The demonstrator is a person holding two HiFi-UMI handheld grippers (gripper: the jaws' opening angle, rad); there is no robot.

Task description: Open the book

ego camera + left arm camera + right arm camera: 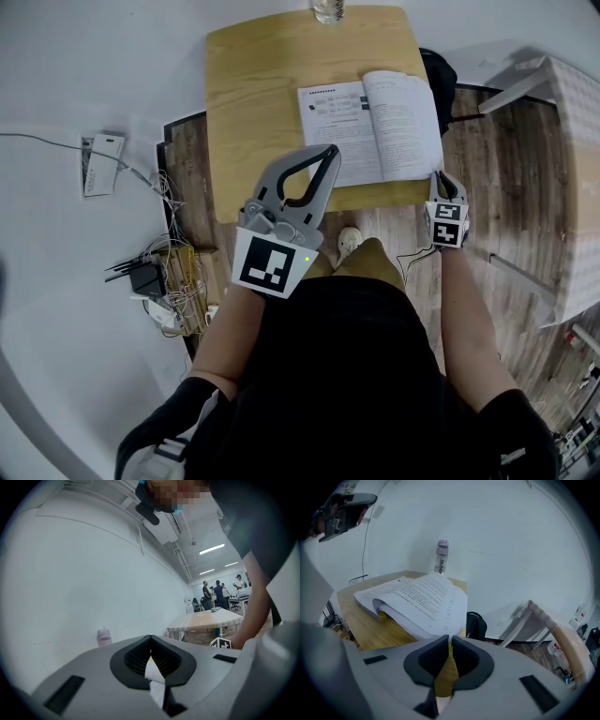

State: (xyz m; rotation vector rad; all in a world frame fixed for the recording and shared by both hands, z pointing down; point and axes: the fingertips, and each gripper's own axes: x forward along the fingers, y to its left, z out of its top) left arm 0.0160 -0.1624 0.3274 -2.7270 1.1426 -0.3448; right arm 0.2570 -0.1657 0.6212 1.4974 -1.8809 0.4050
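On the wooden tabletop (253, 103), toward its near right corner, the book (375, 122) already lies open. Its spread runs left to right, with the spine pointing away from the person. The right hand-held gripper (441, 178), jaws pressed together, sits at the book's near right corner and is the closer one. The left hand-held gripper (330, 152), also closed with nothing clearly held, hovers over the left page's near edge.

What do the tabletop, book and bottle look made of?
The tabletop looks like light wood or laminate, matte, with faint grain. The book is thin white printed paper, pages curling. The bottle seems clear plastic: see-through body, pale cap.
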